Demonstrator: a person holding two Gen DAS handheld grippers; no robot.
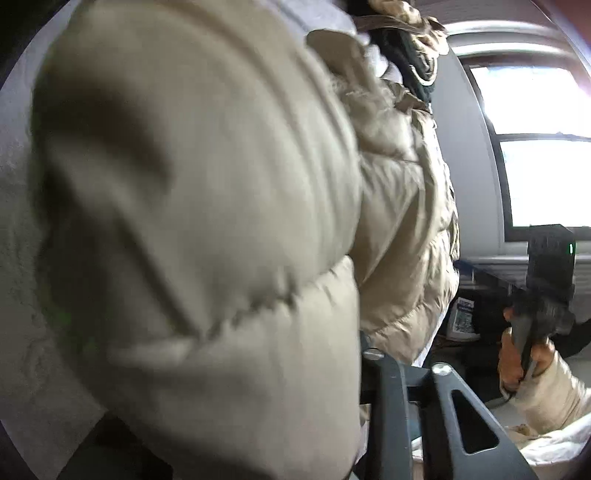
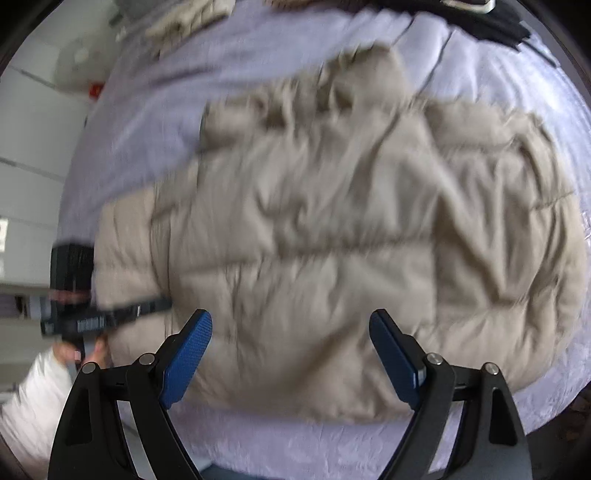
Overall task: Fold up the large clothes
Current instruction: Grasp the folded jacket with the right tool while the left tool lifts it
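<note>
Beige puffer jacket (image 2: pixel 332 229) lies spread across the white bedsheet (image 2: pixel 155 122), bulk toward the middle and right of the bed, hem edge nearest my right tongs.

Right gripper (image 2: pixel 291 354): jaws wide apart, blue pads (image 2: pixel 188 354) bare, nothing between them. It hangs above the near hem of the jacket, pointing steeply down at it; I cannot tell whether the tips touch the cloth. Seen from the left wrist view, my right hand (image 1: pixel 517 354) wraps the black handle, cream sleeve (image 1: pixel 550 391) at the wrist, tool held upright over the bed edge.

Left gripper (image 2: pixel 147 308): comes in from the left side of the bed, tilted downward, its dark tip at the jacket's left edge, where a sleeve or side panel lies. In its own view quilted beige fabric (image 1: pixel 192 221) fills nearly everything and covers the fingertips, so only one black finger (image 1: pixel 458 417) and the frame show. The jaws stand narrow; whether they pinch the cloth I cannot tell. My left hand (image 2: pixel 86 352) grips below the tool, white sleeve (image 2: pixel 33 406) behind it.

Farther out: a window (image 1: pixel 535 147) bright on the right of the left view, dark clothes (image 2: pixel 487 22) heaped at the far end of the bed. Both views are motion-blurred.
</note>
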